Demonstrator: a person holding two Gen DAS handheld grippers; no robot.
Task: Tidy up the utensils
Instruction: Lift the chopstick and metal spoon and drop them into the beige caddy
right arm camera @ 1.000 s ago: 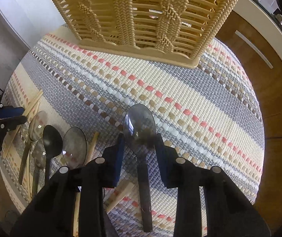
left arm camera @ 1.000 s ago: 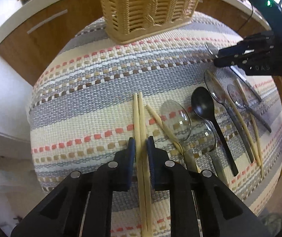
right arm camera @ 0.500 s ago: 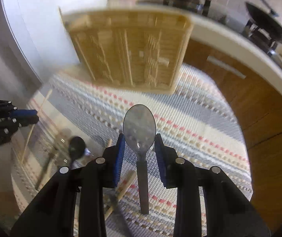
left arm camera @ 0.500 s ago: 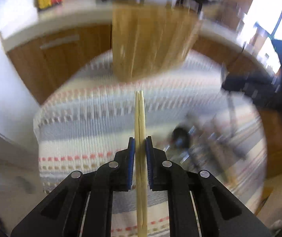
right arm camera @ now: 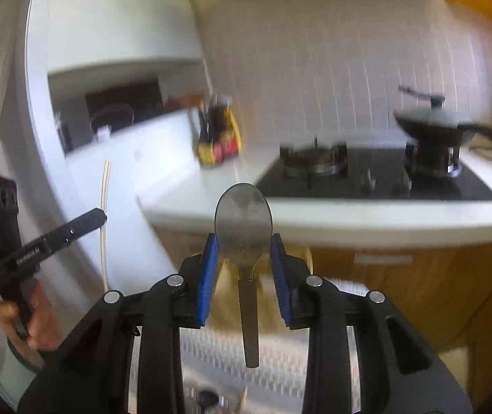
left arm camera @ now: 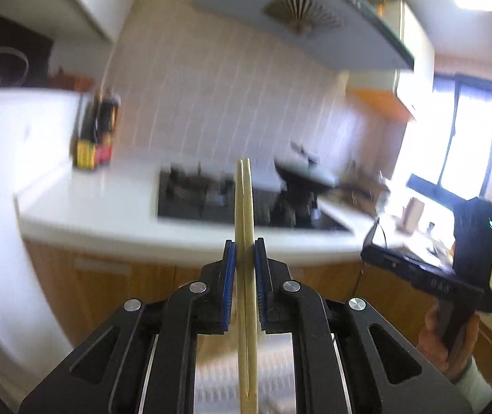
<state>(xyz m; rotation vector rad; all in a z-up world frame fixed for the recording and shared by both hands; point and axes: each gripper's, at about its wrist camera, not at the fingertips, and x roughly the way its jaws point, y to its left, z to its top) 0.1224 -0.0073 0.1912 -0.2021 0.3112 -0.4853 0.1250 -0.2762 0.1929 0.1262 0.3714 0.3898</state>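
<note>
In the left wrist view, our left gripper (left arm camera: 244,252) was clamped on a pair of wooden chopsticks (left arm camera: 245,207), their tips raised before the blurred stove (left arm camera: 211,196) and white counter (left arm camera: 83,203). In the right wrist view, our right gripper (right arm camera: 243,245) pinched a metal spoon (right arm camera: 243,220) by its bowl, handle hanging back, above the woven basket (right arm camera: 266,296).
</note>
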